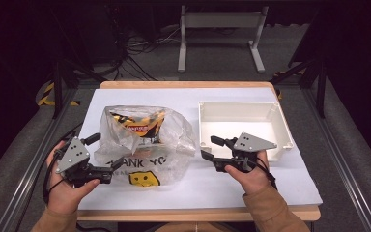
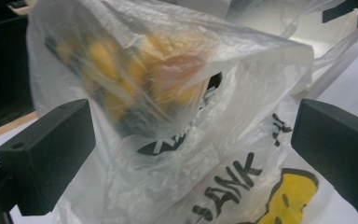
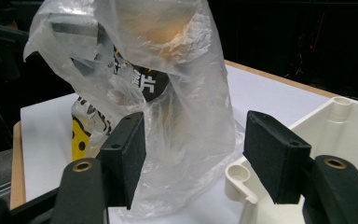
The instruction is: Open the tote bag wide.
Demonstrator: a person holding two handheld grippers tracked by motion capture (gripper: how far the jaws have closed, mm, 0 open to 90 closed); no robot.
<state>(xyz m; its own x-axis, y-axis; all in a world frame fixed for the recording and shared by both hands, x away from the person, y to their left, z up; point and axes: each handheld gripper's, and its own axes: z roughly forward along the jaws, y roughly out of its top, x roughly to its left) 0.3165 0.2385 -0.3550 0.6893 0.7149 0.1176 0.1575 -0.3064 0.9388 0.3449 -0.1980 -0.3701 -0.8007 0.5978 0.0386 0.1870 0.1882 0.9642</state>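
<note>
Plastic bag point(image 1: 145, 140) sat slack between your spread jaws; pinching thin film alone could have torn it.

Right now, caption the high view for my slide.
Two open claws, left and right, flank a clear plastic bag beside a white bin.

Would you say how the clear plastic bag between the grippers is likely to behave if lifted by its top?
The plastic bag is thin and crumpled, so it would probably go floppy and stretch upward. The yellow packet inside would likely sag to the bottom. Its glossy film may slip between the pads.
</note>
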